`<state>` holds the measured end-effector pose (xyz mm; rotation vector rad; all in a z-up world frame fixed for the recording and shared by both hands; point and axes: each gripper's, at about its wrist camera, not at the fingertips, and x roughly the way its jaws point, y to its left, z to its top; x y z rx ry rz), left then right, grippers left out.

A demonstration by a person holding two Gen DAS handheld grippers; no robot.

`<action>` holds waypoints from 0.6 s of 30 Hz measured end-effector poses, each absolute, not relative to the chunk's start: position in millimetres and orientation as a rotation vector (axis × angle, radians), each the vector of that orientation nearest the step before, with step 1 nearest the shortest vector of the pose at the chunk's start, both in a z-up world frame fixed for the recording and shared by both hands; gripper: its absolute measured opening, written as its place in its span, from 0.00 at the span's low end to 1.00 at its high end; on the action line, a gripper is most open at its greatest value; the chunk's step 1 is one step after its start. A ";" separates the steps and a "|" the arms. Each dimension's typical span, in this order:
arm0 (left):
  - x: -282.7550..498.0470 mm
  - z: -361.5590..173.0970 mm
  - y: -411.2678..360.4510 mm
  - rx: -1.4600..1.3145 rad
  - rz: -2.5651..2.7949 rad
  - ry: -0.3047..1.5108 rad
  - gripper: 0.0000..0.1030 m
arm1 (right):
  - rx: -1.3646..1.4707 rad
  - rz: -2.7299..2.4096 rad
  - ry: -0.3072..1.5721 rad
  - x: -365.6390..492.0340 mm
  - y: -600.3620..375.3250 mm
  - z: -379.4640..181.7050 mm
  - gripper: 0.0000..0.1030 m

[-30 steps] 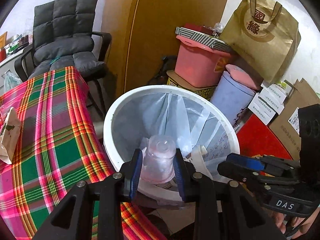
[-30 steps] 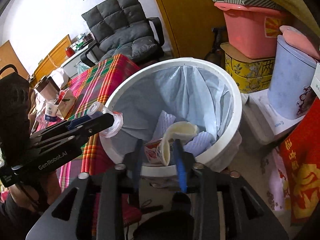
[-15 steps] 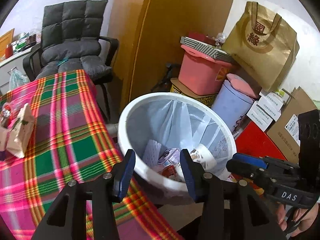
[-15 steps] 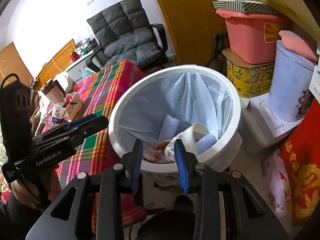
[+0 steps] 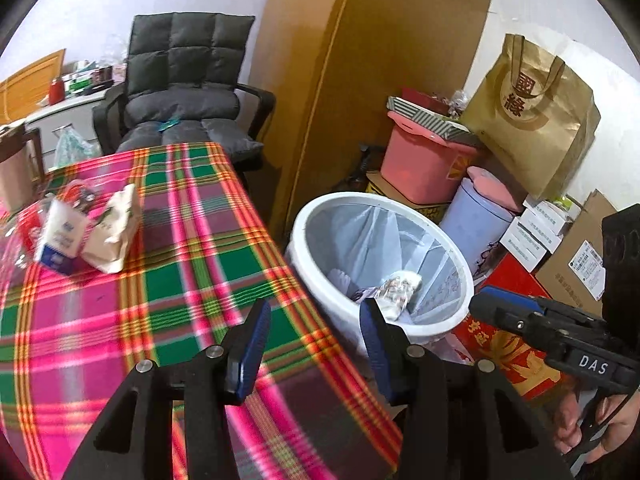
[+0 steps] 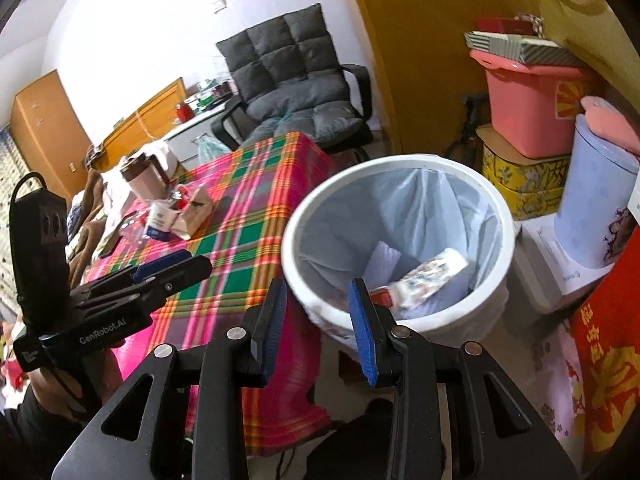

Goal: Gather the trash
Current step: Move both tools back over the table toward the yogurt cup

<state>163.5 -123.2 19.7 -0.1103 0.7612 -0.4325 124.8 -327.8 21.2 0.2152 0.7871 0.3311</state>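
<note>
The white bin [image 5: 298, 236] with a pale liner stands on the floor beside the plaid table [image 5: 180, 280]. Inside it lie a printed paper cup [image 6: 432, 276] and white paper [image 6: 384, 258]. My left gripper [image 5: 314, 344] is open and empty, hovering over the table's corner near the bin's rim. My right gripper [image 6: 318, 324] is also open with nothing between its pads, just short of the bin [image 6: 400, 160]. On the table's far left lie a crumpled paper bag [image 5: 114, 232] and a small carton [image 5: 60, 236]. Each gripper shows in the other's view: the right gripper [image 5: 486, 306] and the left gripper [image 6: 180, 266].
A grey padded chair [image 5: 180, 92] stands behind the table. Behind the bin are a pink box [image 5: 424, 168], a lavender container [image 5: 476, 224], a brown paper bag [image 5: 532, 112], white cartons [image 5: 532, 232] and a red box [image 5: 516, 280]. A hand [image 5: 572, 428] grips the right tool.
My left gripper opened and the clear plastic cup it held is gone from its jaws. Both grippers pulled back from over the bin, the left one swinging over the table.
</note>
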 end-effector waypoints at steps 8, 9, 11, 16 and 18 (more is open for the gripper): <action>140.9 26.6 -97.6 -0.123 -0.389 0.743 0.45 | 0.168 0.387 0.765 115.8 -302.8 30.7 0.34; 138.1 27.3 -94.5 -0.123 -0.384 0.742 0.45 | 0.164 0.391 0.764 115.5 -300.5 30.9 0.34; 131.9 28.3 -88.8 -0.123 -0.371 0.739 0.45 | 0.153 0.405 0.762 114.8 -294.3 31.5 0.34; 120.9 28.7 -75.6 -0.133 -0.340 0.732 0.45 | 0.134 0.436 0.756 111.2 -280.8 33.1 0.34; 116.9 28.8 -69.3 -0.139 -0.324 0.728 0.45 | 0.126 0.448 0.754 110.4 -274.8 33.7 0.34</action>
